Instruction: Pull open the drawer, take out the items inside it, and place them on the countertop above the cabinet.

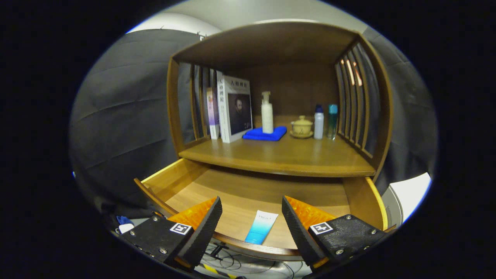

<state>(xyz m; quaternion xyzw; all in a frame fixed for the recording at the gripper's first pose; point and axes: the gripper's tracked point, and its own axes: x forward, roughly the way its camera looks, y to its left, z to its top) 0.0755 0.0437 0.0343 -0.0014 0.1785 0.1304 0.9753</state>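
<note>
Camera, 1 view — we look forward along the gripper (252, 217), its 2 fingers apart and holding nothing, from just in front of the open drawer (248, 190), slightly above it, facing the cabinet (279, 155) squarely — near the drawer, shelf beyond.

Wood everywhere: the cabinet (271, 42) is brown timber with a soft satin sheen, and its desk (286, 157) catches a pale gloss off the light. The open drawer (248, 190) shows smooth, lighter wood grain inside. Lying in it, at twelve o'clock from the gap between the spread fingers of the gripper (252, 217), a tube (262, 226) of slick plastic. The finger pads (212, 226) look ribbed and rough. Up on the desk, a folded cloth (265, 134), soft and matt; a smooth plastic pump bottle (267, 113); a glazed ceramic lidded cup (302, 126); glossy paper-covered books (234, 108).
</note>
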